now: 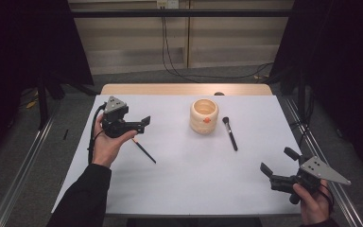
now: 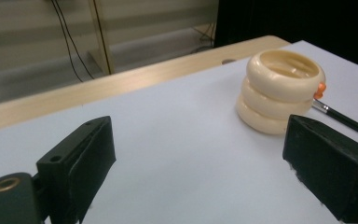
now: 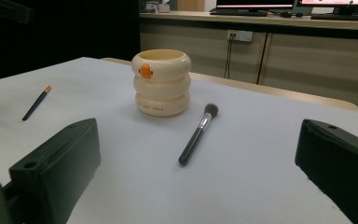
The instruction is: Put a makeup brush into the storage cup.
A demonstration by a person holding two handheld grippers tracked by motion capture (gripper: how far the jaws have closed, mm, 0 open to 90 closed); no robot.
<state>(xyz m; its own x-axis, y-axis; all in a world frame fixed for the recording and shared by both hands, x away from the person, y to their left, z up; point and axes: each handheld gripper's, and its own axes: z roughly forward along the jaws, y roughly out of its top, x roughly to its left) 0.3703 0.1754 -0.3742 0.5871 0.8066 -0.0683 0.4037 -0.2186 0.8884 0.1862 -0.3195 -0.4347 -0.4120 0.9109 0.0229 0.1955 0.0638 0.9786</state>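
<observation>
Landmark: a cream ringed cup [image 1: 203, 115] stood upright on the white desk [image 1: 189, 184], toward its far edge.
Thin brush: a slim dark brush [image 1: 144, 151] lay flat on the desk, well to the left of the cup, just beside and below the left tool [image 1: 142, 125].
Left tool: jaws held apart, nothing between them, raised over the desk and turned toward the cup.
Makeup brush: a black-handled brush [image 1: 229, 133] lay just right of the cup, bristle end nearest it.
Right tool: the right tool [image 1: 278, 162] sat well to the right of the cup, near the desk's front corner, jaws apart and holding nothing.
Cup contents: what showed of the inside looked bare in the left gripper view.
Markings: an orange duck-like badge [image 3: 145, 71] on the top ring; small lettering on the bottom ring, too small to read.
</observation>
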